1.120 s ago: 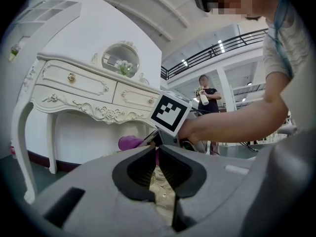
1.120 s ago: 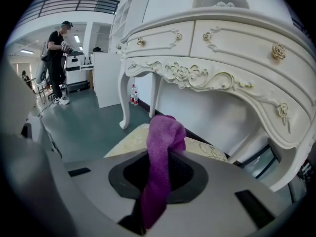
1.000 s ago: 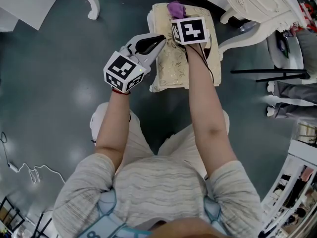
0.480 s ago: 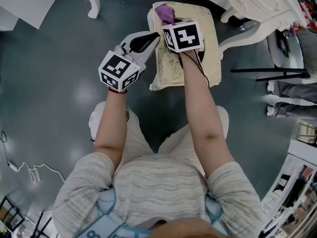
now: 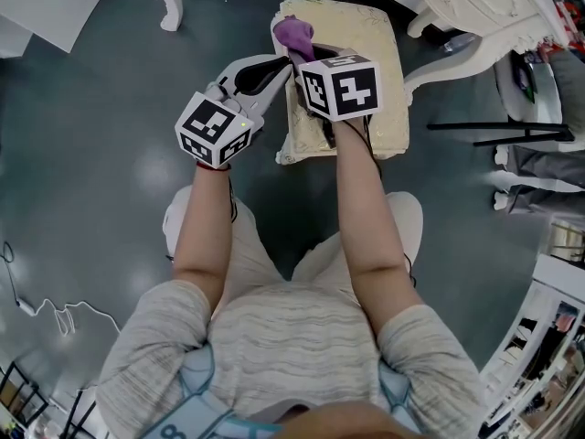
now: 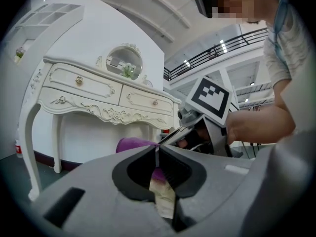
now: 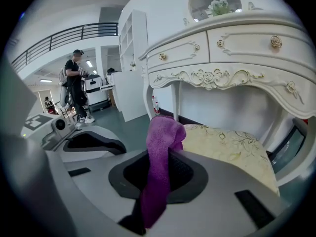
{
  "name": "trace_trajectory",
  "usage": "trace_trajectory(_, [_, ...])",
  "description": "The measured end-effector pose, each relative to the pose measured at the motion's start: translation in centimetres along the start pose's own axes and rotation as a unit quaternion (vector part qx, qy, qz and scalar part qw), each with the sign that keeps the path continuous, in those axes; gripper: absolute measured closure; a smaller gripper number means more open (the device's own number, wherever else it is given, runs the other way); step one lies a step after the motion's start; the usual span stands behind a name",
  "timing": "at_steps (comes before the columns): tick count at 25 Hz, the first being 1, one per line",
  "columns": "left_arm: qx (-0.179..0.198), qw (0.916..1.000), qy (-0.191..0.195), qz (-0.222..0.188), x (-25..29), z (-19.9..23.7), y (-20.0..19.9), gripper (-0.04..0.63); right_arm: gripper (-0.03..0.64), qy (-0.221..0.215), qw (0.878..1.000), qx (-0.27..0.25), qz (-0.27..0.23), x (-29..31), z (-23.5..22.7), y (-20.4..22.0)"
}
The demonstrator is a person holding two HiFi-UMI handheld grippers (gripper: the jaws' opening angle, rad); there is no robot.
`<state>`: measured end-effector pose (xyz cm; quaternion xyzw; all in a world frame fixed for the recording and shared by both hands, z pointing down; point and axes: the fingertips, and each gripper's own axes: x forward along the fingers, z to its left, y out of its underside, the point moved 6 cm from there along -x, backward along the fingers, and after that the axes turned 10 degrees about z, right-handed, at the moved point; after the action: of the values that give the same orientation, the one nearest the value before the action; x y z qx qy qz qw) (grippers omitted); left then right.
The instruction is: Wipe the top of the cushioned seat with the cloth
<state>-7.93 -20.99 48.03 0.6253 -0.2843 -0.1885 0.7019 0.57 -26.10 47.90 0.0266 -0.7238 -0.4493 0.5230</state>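
Moved since a second ago: right gripper (image 7: 165, 151) and cloth (image 5: 294, 33), from the middle of the seat's (image 5: 370, 27) far end towards its far left corner. Left gripper (image 5: 280, 66) has shifted slightly left.

Right gripper: jaws closed on the cloth. A purple strip runs down between them, and a bunched purple fold stands above the tips. Its marker cube (image 5: 340, 85) sits over the seat's left half in the head view.

Cloth: purple, crumpled, at the far left corner of the seat top, under the right gripper's tips.

Left gripper: jaws together, tips meeting, nothing clamped between them. The seat fabric and a bit of purple show through the gap behind the tips. The tips lie at the seat's left edge, just beside the right gripper.

Seat: cream cushion with a leaf pattern, on a dark floor (image 5: 101, 117), its far end next to a white dresser (image 7: 232, 48).

Background, right gripper view: a person (image 7: 75, 85) stands well away.
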Motion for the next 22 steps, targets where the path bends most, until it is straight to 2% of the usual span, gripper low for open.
trace_trajectory(4, [0.005,1.0000,0.001,0.001,-0.1,-0.1,0.0,0.581,0.558,-0.034,0.999,0.031,-0.019,-0.6,-0.3,0.2])
trace_trajectory(7, [0.007,0.9999,-0.002,0.009,0.1,-0.1,0.2,0.581,0.558,-0.036,0.999,0.034,-0.019,-0.8,-0.7,0.5])
trace_trajectory(15, [0.011,0.9998,-0.001,0.014,0.1,-0.5,0.3,0.581,0.558,0.010,0.999,-0.038,-0.026,-1.1,-1.4,1.4])
trace_trajectory(22, [0.014,0.9997,0.009,0.020,0.7,-1.1,0.5,0.580,0.558,0.031,0.998,-0.043,-0.017,-1.6,-3.2,2.3])
